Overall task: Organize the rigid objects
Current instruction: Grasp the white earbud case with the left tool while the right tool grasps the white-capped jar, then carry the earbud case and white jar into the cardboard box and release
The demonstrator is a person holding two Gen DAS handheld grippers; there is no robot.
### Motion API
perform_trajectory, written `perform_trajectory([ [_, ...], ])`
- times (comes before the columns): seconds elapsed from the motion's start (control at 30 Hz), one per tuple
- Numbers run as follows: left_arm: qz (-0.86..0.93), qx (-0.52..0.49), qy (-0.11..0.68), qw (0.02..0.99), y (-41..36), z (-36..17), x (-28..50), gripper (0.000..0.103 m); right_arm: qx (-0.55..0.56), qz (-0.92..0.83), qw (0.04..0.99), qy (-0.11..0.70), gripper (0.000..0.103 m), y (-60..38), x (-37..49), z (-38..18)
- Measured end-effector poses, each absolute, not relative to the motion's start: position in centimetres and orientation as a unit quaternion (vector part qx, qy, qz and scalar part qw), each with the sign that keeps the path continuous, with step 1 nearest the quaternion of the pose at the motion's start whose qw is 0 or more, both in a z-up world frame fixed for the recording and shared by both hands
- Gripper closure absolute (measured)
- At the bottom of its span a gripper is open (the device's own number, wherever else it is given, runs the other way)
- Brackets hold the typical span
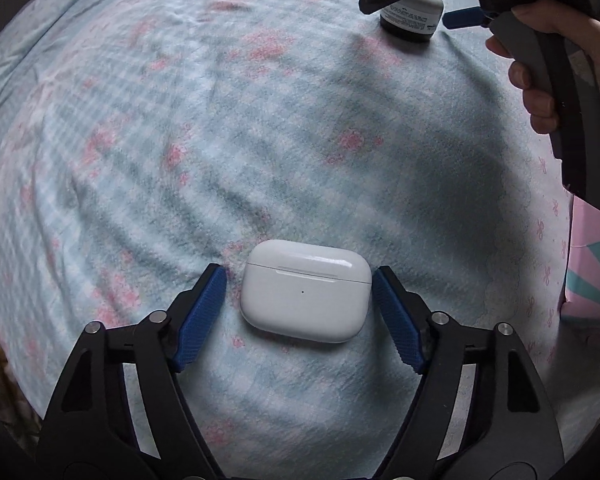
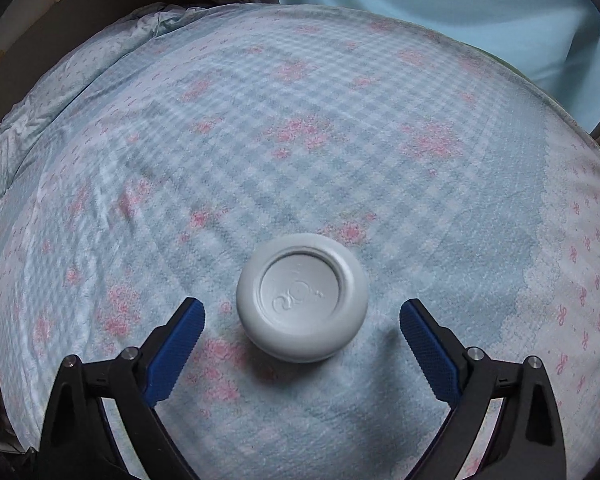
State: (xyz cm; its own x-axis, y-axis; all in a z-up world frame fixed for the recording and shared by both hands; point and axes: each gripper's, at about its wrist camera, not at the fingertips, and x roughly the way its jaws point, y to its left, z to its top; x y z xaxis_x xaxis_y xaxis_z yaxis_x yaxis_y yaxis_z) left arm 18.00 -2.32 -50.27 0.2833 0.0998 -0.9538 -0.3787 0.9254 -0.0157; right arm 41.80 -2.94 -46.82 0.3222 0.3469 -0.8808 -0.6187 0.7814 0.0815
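A white earbud case (image 1: 306,290) lies on the blue checked bedspread (image 1: 220,140). My left gripper (image 1: 300,276) is open, its blue pads (image 1: 202,316) on either side of the case with small gaps, not touching. A small jar with a grey-white lid (image 2: 302,294) stands on the bedspread; it also shows in the left wrist view (image 1: 412,18) at the far right. My right gripper (image 2: 302,312) is open, its pads (image 2: 176,350) either side of the jar and apart from it. In the left wrist view the right gripper (image 1: 432,8) sits over the jar.
The bedspread (image 2: 300,120) has pink flower prints and covers the whole bed. A light blue curtain (image 2: 460,12) hangs behind the bed. A crumpled blue sheet (image 2: 60,92) lies along the far left edge. A pink and teal object (image 1: 592,272) sits off the right edge.
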Motion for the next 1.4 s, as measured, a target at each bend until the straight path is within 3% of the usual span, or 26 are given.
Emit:
perform_trajectory([
  [0.03, 0.149, -0.118, 0.578, 0.794, -2.4, -50.3, 18.1, 0.034, -0.136, 0.302, 0.8, 0.5, 0.018, -2.8, 41.9, -47.0],
  [0.3, 0.142, -0.111, 0.574, 0.799, -1.8, -49.6, 18.7, 0.043, -0.149, 0.298, 0.803, 0.493, 0.021, -2.3, 41.7, -47.8],
  [0.33, 0.141, -0.109, 0.573, 0.8, -1.8, -49.5, 18.5, 0.045, -0.153, 0.296, 0.805, 0.492, 0.027, -2.3, 41.6, -47.8],
  [0.5, 0.138, -0.112, 0.571, 0.802, -1.4, -49.6, 18.3, 0.045, -0.158, 0.289, 0.81, 0.485, 0.037, -2.2, 41.4, -47.8],
  [0.6, 0.138, -0.114, 0.571, 0.802, -1.4, -49.5, 18.1, 0.045, -0.158, 0.283, 0.814, 0.482, 0.05, -2.2, 41.6, -47.7],
  [1.1, 0.14, -0.126, 0.563, 0.805, -0.2, -48.6, 17.5, 0.045, -0.158, 0.285, 0.815, 0.479, 0.051, -2.8, 40.7, -46.6],
  [1.4, 0.131, -0.126, 0.541, 0.821, 0.3, -45.4, 17.3, 0.045, -0.145, 0.286, 0.825, 0.465, 0.051, -3.2, 39.2, -42.7],
])
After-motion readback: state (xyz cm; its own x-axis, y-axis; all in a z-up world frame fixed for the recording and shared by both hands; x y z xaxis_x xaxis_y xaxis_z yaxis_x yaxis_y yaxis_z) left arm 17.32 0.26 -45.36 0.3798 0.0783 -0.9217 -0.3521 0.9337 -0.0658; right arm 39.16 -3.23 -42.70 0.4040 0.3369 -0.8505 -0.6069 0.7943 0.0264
